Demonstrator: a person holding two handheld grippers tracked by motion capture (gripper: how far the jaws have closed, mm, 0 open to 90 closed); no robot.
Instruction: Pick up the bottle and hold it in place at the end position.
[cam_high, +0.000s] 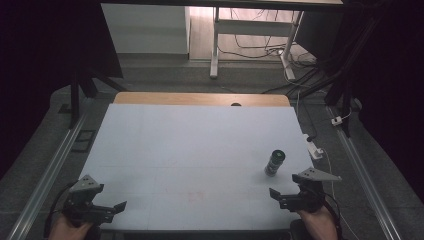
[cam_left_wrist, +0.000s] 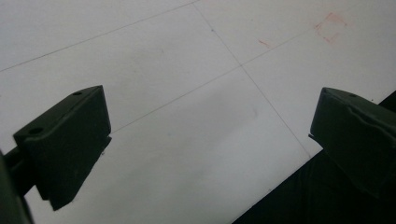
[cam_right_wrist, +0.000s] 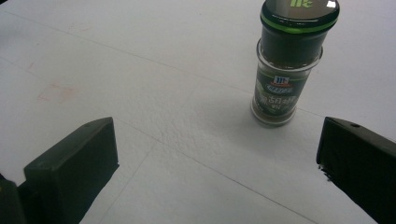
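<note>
The bench (cam_high: 190, 145) carries a white sheet marked with thin grid lines and a faint red smudge (cam_high: 196, 194) near its 6 o'clock edge. A wooden strip shows along its 12 o'clock edge.

The left gripper (cam_high: 107, 210) sits at the 7 o'clock corner of the bench, held in a hand (cam_high: 67, 227). Its fingers (cam_left_wrist: 65, 140) stand wide apart, with nothing between them; bare white sheet lies ahead.

The right gripper (cam_high: 280, 197) sits at the 5 o'clock corner. Its fingers (cam_right_wrist: 77, 168) are likewise spread wide and hold nothing.

The spice jar (cam_high: 274, 162) stands upright on the bench at about 4 o'clock, near the right gripper at its 11 o'clock side, not touching it. In the right gripper view the spice jar (cam_right_wrist: 287, 65) shows a green-rimmed dark lid, clear glass, dark contents and a green label.
</note>
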